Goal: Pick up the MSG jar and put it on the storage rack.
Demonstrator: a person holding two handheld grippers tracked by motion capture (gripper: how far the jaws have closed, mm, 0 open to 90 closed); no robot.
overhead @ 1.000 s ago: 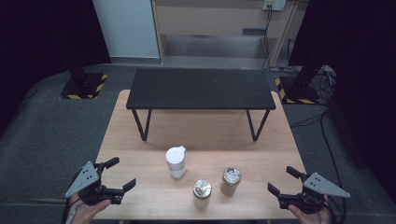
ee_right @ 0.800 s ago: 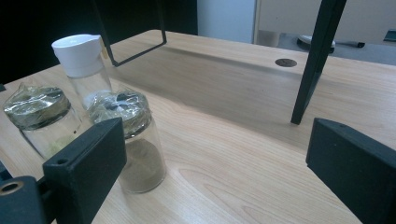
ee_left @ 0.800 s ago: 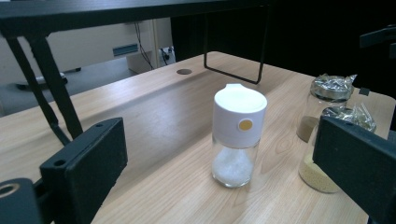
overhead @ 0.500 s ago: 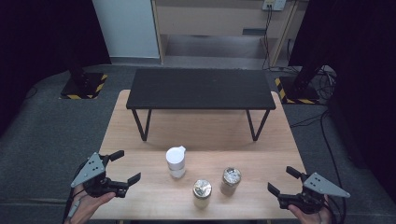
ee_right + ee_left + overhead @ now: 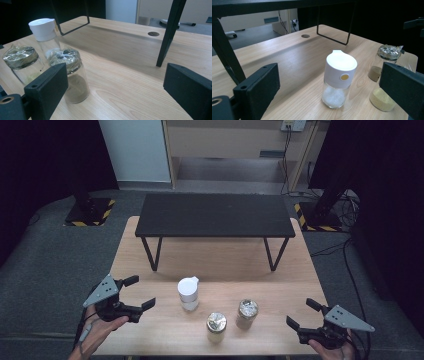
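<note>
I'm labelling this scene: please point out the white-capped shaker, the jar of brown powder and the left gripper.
white-capped shaker (image 5: 340, 65), left gripper view, cap side.
jar of brown powder (image 5: 76, 92), right gripper view, glass body.
left gripper (image 5: 136, 293), high view, between fingertips.

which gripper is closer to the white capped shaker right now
Left. The left gripper hovers open just to the left of the white-capped shaker, jaws pointed at it. The right gripper sits at the table's near right corner, with two foil-topped jars between.
</note>
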